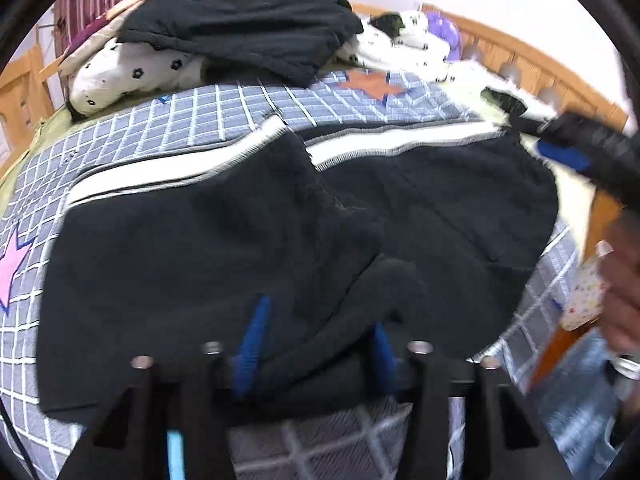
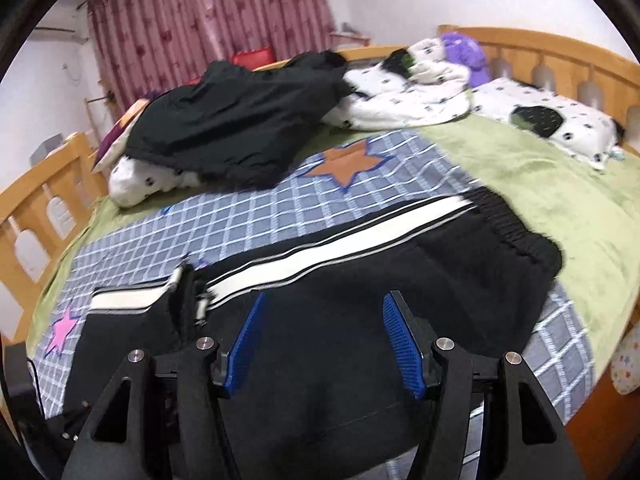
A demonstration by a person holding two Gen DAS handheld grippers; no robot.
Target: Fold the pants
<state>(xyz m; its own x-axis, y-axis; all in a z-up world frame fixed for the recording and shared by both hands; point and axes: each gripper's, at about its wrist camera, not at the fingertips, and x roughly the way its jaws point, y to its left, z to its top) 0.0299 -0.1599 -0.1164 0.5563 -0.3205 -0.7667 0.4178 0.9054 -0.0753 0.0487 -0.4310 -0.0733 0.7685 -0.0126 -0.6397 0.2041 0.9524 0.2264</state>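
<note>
Black pants (image 1: 180,248) with a white side stripe (image 1: 384,140) lie across the checked blanket (image 1: 224,108), one part folded over the other. My left gripper (image 1: 320,314) hovers low over their near edge, jaws apart, and a hump of black cloth sits loose between its blue pads (image 1: 254,336). In the right wrist view the pants (image 2: 440,264) stretch from the elastic waistband (image 2: 508,224) to the folded end at the left. My right gripper (image 2: 326,296) stands open just above them, nothing between its fingers. It also shows, blurred, as the right gripper (image 1: 576,148) at the pants' far right end.
Another black garment (image 2: 240,120) is heaped on spotted white pillows (image 2: 400,96) at the back. A green sheet (image 2: 520,168) covers the right side of the bed. The wooden bed frame (image 2: 560,52) rings it. A person's hand (image 1: 620,280) is at the right edge.
</note>
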